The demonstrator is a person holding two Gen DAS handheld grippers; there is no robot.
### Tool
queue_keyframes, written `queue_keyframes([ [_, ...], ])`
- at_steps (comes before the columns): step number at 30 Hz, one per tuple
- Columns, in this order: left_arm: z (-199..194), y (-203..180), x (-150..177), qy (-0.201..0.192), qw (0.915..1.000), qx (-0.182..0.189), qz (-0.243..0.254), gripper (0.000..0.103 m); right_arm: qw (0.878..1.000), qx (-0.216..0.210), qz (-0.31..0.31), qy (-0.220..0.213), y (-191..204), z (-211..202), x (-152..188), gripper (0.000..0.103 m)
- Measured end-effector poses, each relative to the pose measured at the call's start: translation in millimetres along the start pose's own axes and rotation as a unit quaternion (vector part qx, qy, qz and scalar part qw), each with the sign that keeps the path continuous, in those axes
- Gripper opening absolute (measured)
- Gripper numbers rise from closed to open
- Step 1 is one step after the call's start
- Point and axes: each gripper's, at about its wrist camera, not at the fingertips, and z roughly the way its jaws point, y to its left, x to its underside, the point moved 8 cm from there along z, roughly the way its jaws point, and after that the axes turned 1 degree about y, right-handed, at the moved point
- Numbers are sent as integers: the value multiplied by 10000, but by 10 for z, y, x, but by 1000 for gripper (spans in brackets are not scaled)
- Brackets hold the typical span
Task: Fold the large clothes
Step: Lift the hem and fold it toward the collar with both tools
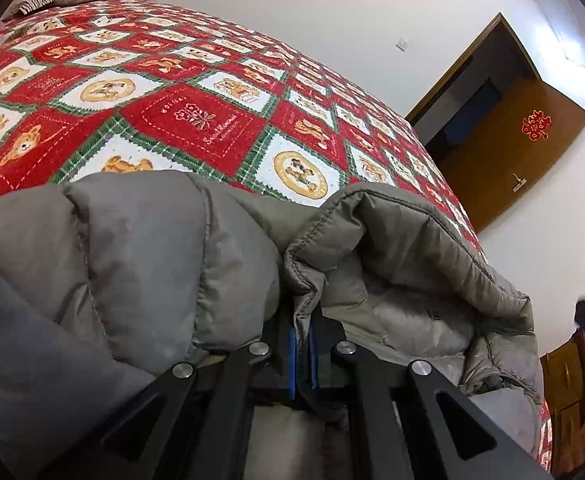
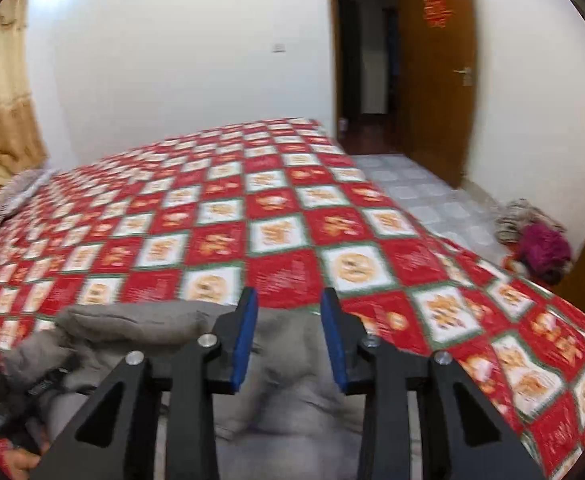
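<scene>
While the left gripper (image 1: pixel 303 354) fingers clamp the grey padded jacket's (image 1: pixel 140 248) edge on the bed (image 1: pixel 220 116), the right gripper (image 2: pixel 288 340) fingers stand apart, empty.

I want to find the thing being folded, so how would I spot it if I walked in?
Look for the big bed with the red, white and green checkered quilt. At its near edge lies a puffy grey jacket, bunched up with its paler lining showing. It's the only plain grey thing on that busy teddy-bear pattern, and the left tool is pinching its edge.
</scene>
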Motion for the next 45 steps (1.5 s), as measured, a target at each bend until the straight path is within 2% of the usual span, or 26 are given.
queue_keyframes([
  [2, -7, -5, 0, -18, 10000, -37, 34, 6, 9993, -218, -33, 293, 276, 213, -96, 36],
  [5, -9, -2, 3, -16, 10000, -4, 13, 6, 9960, -357, 344, 741, 466, 582, -57, 36],
  [6, -11, 3, 4, -13, 10000, 23, -9, 6, 9937, -424, 309, 988, 523, 692, 45, 36],
  [7, -10, 6, 6, -11, 10000, 46, -30, 6, 9885, -457, 88, 1441, 594, 818, 246, 36],
  [8, -8, 14, 5, -5, 9999, 85, -62, 6, 9819, -364, -228, 1845, 618, 903, 510, 35],
  [9, -3, 23, 2, 5, 9998, 143, -107, 6, 9778, -253, -477, 2025, 594, 940, 710, 34],
  [10, -2, 30, 0, 16, 9997, 203, -148, 6, 9766, -239, -716, 2015, 560, 940, 882, 33],
  [12, -15, 42, 1, 43, 9989, 380, -268, 6, 9834, -432, -1122, 1356, 523, 836, 1046, 32],
  [13, -18, 39, 7, 69, 9987, 419, -296, 6, 9858, -536, -1133, 1119, 504, 808, 1089, 33],
  [16, -97, 16, 34, 357, 9989, 278, -135, 6, 9867, -713, -1014, 1052, 471, 814, 1084, 33],
  [18, -299, -22, 57, 485, 9986, 76, 192, 7, 9867, -742, -1035, 1014, 472, 783, 1081, 34],
  [20, -646, -132, -13, 351, 9968, -111, 717, 7, 9871, -757, -1036, 956, 487, 778, 1068, 34],
  [23, -1026, -474, -293, -106, 9936, 30, 1127, 7, 9878, -766, -1027, 884, 520, 765, 1050, 34],
  [25, -1073, -792, -502, -364, 9903, -11, 1344, 7, 9877, -785, -1044, 856, 525, 765, 1041, 35],
  [27, -895, -1085, -675, -449, 9873, -215, 1512, 8, 9878, -801, -1043, 836, 525, 762, 1040, 35],
  [30, -362, -1182, -700, 23, 9860, -562, 1567, 11, 9880, -852, -988, 827, 517, 756, 1045, 35],
  [32, 50, -907, -528, 553, 9871, -982, 1136, 11, 9880, -919, -922, 829, 503, 751, 1045, 35],
  [33, 132, -800, -372, 752, 9878, -941, 986, 11, 9880, -945, -897, 829, 499, 751, 1044, 35],
  [35, 242, -618, -47, 948, 9851, -944, 1081, 11, 9878, -1028, -835, 822, 487, 750, 1039, 35],
  [37, 191, -571, 155, 466, 9864, -746, 1385, 11, 9874, -1131, -769, 801, 480, 738, 1029, 36],
  [38, 156, -541, 170, 382, 9890, -643, 1273, 11, 9873, -1150, -756, 798, 479, 736, 1028, 36],
  [41, 171, -446, 126, 387, 9949, -374, 855, 11, 9873, -1124, -748, 835, 482, 722, 1025, 38],
  [43, 173, -476, 129, 345, 9939, -434, 956, 11, 9891, -1000, -666, 855, 456, 619, 983, 38],
  [45, 198, -500, 137, 311, 9927, -515, 1049, 11, 9909, -1173, -412, 518, 462, 373, 799, 40],
])
